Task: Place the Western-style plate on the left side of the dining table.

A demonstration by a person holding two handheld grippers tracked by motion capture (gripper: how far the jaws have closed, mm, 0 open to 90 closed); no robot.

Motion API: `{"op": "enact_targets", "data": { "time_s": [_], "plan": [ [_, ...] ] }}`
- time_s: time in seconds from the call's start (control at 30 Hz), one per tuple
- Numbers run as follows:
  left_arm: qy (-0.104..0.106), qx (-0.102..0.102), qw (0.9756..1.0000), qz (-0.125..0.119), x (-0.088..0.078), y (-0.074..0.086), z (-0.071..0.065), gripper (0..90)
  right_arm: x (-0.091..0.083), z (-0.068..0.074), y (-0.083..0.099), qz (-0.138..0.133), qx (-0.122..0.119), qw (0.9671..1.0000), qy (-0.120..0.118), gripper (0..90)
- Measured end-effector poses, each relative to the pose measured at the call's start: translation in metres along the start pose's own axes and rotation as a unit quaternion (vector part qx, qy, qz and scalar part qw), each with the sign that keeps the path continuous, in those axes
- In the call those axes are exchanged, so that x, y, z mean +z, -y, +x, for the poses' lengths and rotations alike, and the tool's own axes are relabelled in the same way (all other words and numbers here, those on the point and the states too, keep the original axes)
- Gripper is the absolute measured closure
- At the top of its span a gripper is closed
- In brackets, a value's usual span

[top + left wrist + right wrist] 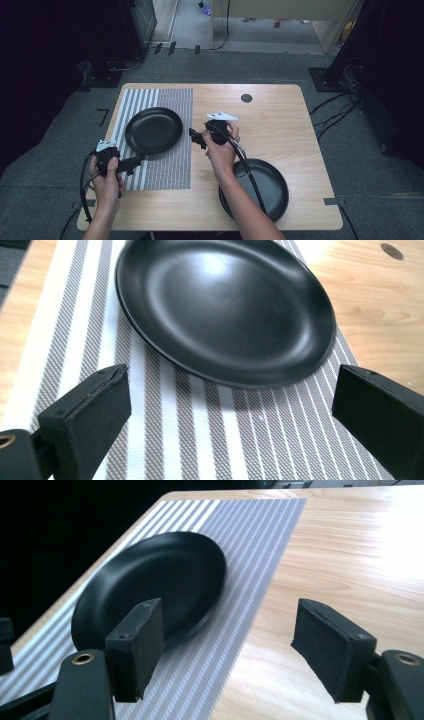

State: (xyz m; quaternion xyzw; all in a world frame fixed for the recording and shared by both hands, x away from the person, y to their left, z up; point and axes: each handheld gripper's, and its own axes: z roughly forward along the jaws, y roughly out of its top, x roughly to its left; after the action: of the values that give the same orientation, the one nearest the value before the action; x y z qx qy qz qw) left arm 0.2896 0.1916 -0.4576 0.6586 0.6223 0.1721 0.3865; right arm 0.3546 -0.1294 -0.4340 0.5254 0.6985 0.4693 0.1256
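since both grippers hang free near the plate [153, 130] on the mat [175, 160], this plate seems to be the thing in work. it lies flat on the striped mat, on the left half of the table [280, 115], with its rim fully on the mat. the left gripper [134, 162] is just beside its near edge, with the jaws spread wide and nothing between them; in the left gripper view the plate [225, 310] is ahead of the jaws, apart from them. the right gripper [196, 137] is at the right of the plate, above the mat edge, jaws also spread and empty. in the right gripper view the plate [150, 595] shows behind the left jaw.

i judge the plate as stiff and hard, probably not heavy, maybe melamine or glazed ceramic; which one i cannot tell. its surface is smooth and shiny, so it can slip between the pads. the centre gives no hold. the best place is the thin raised rim, one jaw over and one under it. the mat is thin and soft, so a jaw may catch it too.

a second plate [272, 192] rests near the front right corner, partly under the right forearm.
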Motion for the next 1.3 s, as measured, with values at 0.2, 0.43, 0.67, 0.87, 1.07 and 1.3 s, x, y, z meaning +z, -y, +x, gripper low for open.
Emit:
{"op": "enact_targets", "data": {
  "time_s": [0.2, 0.43, 0.67, 0.87, 1.07, 1.3],
  "plan": [
    [0.001, -0.005, 0.9999, -0.012, -0.009, 0.015, -0.006, 2.3, -0.023, -0.012, 0.014, -0.005, -0.012, 0.9999, 0.005, 27.6],
    [-0.015, 0.007, 0.9997, -0.020, -0.016, 0.038, -0.008, 2.3, -0.053, -0.025, 0.030, -0.014, -0.028, 0.9994, 0.012, 26.1],
    [-0.032, 0.023, 0.9989, -0.026, -0.023, 0.055, -0.008, 2.3, -0.068, -0.034, 0.042, -0.017, -0.028, 0.9994, 0.009, 25.0],
    [-0.053, 0.032, 0.9974, -0.036, -0.025, 0.066, -0.001, 2.3, -0.081, -0.044, 0.049, -0.027, -0.020, 0.9994, 0.012, 24.9],
    [-0.064, 0.031, 0.9973, -0.021, -0.025, 0.076, 0.013, 2.3, -0.097, -0.056, 0.054, -0.036, -0.017, 0.9991, 0.017, 24.1],
    [-0.075, 0.040, 0.9962, -0.020, -0.029, 0.086, 0.026, 2.3, -0.117, -0.077, 0.064, -0.040, -0.007, 0.9987, 0.031, 23.8]
  ]
}}
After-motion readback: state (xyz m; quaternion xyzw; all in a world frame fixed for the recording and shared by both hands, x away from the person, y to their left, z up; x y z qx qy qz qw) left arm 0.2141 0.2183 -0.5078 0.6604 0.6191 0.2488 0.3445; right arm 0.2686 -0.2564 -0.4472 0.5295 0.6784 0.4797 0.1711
